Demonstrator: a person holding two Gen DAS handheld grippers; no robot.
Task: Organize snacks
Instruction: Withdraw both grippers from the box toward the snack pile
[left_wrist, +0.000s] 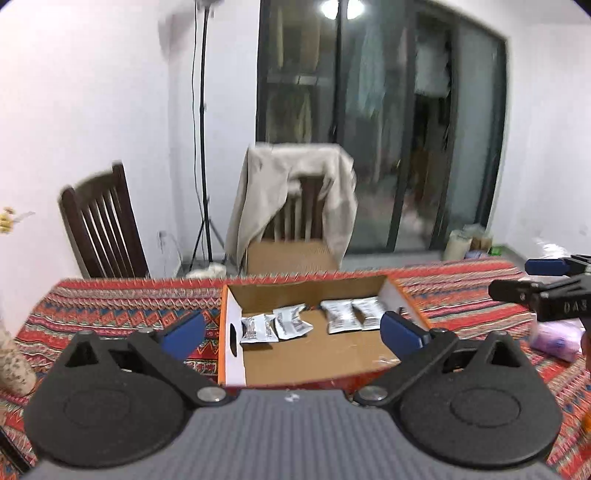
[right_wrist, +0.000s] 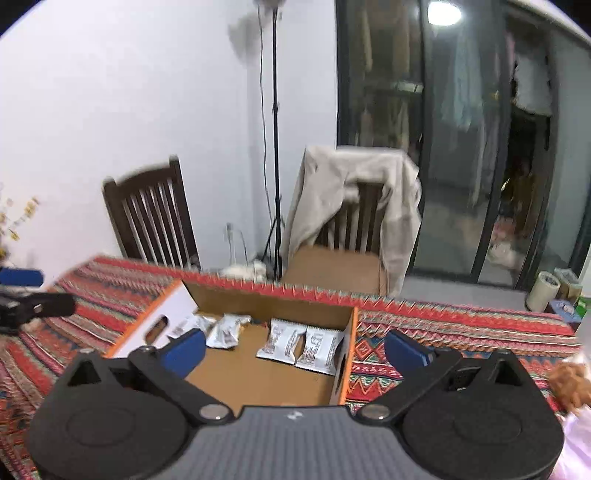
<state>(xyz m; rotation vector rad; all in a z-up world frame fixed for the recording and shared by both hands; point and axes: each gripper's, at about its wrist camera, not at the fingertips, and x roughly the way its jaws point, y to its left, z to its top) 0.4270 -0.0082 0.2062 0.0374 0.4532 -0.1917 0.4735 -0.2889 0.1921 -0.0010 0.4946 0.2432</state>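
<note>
On the zigzag-patterned tablecloth (left_wrist: 110, 314), four crinkly silver snack packets (left_wrist: 338, 315) lay flat along the far wall of a rectangular cardboard box (left_wrist: 314, 354), both the left gripper (left_wrist: 293, 332) and the right gripper (right_wrist: 295, 350) spread wide, empty.

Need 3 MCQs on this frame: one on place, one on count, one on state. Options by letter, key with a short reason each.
1. Where do the snack packets lie?
A. on the tablecloth beside the box
B. inside the open cardboard box, toward its far wall
C. on the chair seat

2. How many packets show in the box?
A. two
B. four
C. seven

3. How does the left gripper stand?
A. open, nothing between its fingers
B. shut on a packet
C. shut on the box wall

Key:
1 B: both wrist views show the packets on the box floor near the far wall.
2 B: a pair on the left and a pair on the right, four in all.
3 A: its blue pads stand wide apart with only the box seen beyond them; the right gripper stands the same way.
</note>
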